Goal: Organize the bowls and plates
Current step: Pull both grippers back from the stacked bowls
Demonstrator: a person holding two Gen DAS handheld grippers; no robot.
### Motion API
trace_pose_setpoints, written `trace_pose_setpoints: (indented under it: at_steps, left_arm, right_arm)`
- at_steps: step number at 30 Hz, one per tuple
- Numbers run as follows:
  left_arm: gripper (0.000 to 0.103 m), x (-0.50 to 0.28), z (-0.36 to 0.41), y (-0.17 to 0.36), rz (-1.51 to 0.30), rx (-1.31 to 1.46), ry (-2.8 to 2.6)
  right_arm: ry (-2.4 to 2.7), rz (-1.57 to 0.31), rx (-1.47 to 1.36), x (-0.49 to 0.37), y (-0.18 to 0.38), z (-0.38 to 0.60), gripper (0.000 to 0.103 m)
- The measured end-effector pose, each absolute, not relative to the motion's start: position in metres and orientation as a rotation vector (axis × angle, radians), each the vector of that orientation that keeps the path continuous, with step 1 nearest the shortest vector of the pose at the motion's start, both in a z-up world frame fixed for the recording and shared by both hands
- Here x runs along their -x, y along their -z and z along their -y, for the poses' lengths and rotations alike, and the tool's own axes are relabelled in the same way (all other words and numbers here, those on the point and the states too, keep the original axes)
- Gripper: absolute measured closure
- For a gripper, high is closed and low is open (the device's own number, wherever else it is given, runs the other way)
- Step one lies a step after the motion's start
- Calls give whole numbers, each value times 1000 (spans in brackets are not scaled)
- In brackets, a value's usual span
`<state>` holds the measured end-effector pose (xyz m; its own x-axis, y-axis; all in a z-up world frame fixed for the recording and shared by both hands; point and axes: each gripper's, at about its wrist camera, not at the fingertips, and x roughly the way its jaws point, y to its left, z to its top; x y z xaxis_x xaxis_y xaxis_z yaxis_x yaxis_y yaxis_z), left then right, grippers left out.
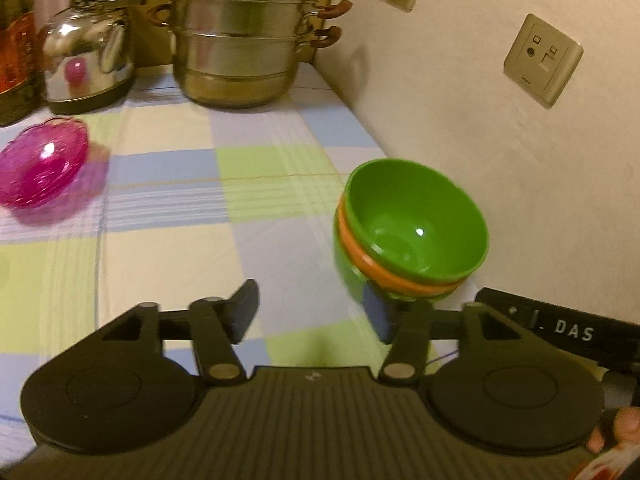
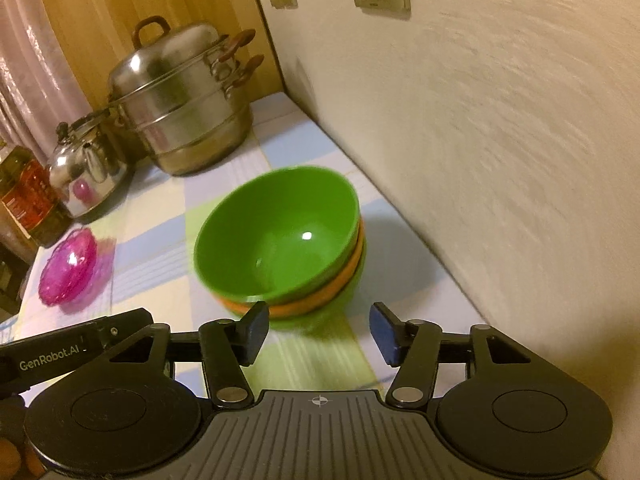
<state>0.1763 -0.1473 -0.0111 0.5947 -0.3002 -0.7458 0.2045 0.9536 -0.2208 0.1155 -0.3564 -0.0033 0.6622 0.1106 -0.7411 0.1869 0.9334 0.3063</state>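
Note:
A stack of bowls [image 1: 416, 224] [image 2: 280, 236] stands on the checked tablecloth near the wall: a green bowl on top, an orange one under it, and a green one at the bottom. My left gripper [image 1: 312, 312] is open, with the stack just beyond its right finger and nothing between the pads. In the right wrist view my right gripper [image 2: 318, 330] is open too, right in front of the stack, with only cloth between its pads. A pink glass dish [image 1: 42, 164] [image 2: 68, 270] sits far to the left.
A steel steamer pot [image 1: 244, 36] [image 2: 180, 100], a shiny kettle [image 1: 86, 52] [image 2: 86, 168] and an oil bottle [image 1: 16, 48] [image 2: 30, 196] stand along the back. The wall [image 1: 500, 140] [image 2: 500, 140] with socket plates runs close on the right. The other gripper's body [image 1: 560, 328] [image 2: 72, 344] shows at each view's edge.

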Motion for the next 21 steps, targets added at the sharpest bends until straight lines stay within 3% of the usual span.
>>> trace_pose_setpoints:
  at_steps: [21]
  left_arm:
    - [41, -114, 108, 5, -885, 93, 168]
  right_arm:
    - [-22, -896, -354, -71, 2, 326, 42]
